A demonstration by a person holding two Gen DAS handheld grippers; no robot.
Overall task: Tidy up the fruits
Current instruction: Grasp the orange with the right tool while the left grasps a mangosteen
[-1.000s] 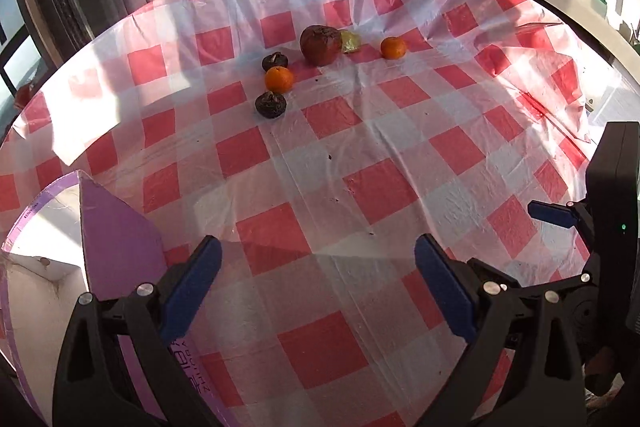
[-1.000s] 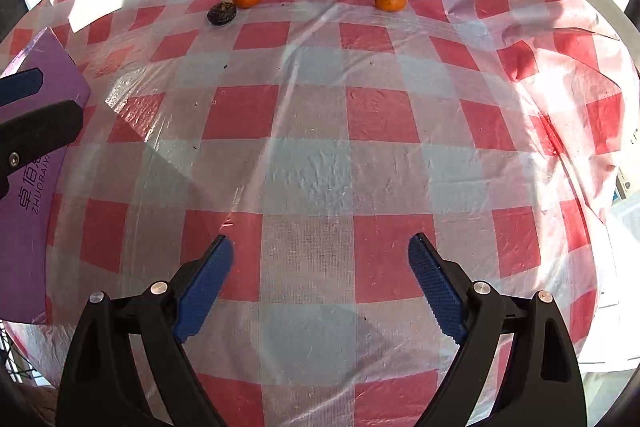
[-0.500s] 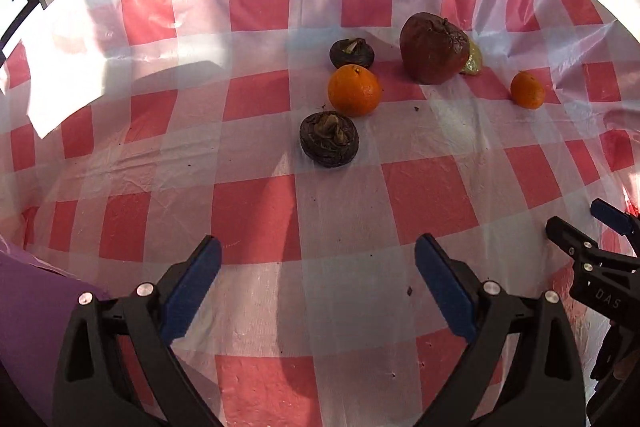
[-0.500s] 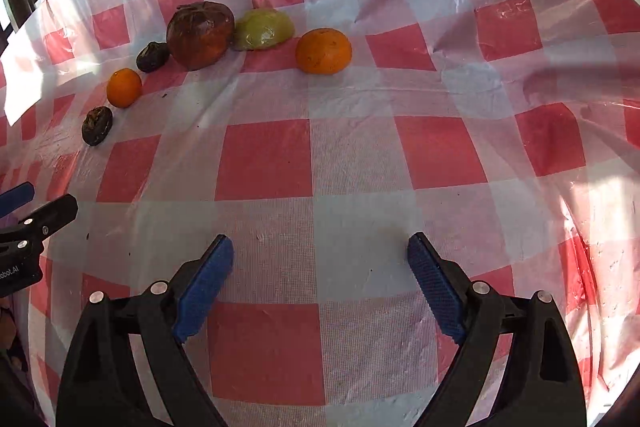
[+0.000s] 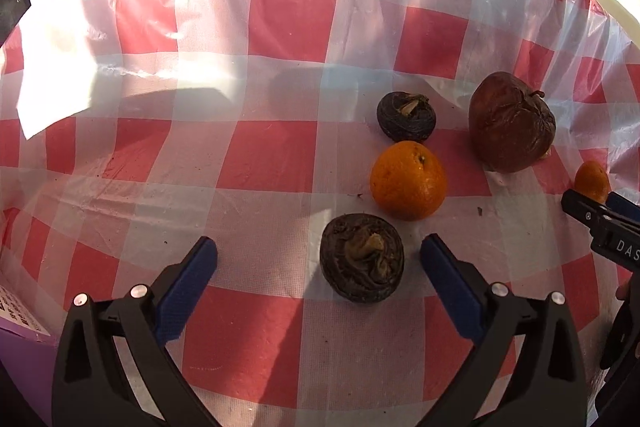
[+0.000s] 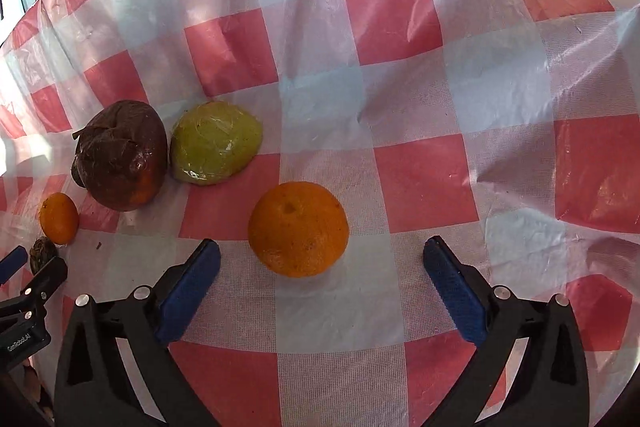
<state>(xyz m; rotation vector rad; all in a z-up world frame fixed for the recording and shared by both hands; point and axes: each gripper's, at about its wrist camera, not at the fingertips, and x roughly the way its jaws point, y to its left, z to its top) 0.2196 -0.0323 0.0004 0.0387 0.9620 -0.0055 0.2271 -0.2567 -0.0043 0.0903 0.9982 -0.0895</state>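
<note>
Dark fruit (image 5: 362, 263) is sitting on the checked cloth (image 5: 280, 155), between the left gripper's (image 5: 319, 267) opening jaws, pads not touching it. Orange (image 5: 408, 179) is lying just beyond. Second orange (image 6: 298, 229) is lying just ahead of the right gripper (image 6: 322, 269), jaws wide, nothing held. Brown fruit (image 6: 120, 167) is touching green fruit (image 6: 214, 143).

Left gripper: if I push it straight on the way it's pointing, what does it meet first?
Most likely the dark wrinkled fruit, lying between the opening left gripper jaws, untouched. The orange lies beyond. Depth is uncertain.
</note>
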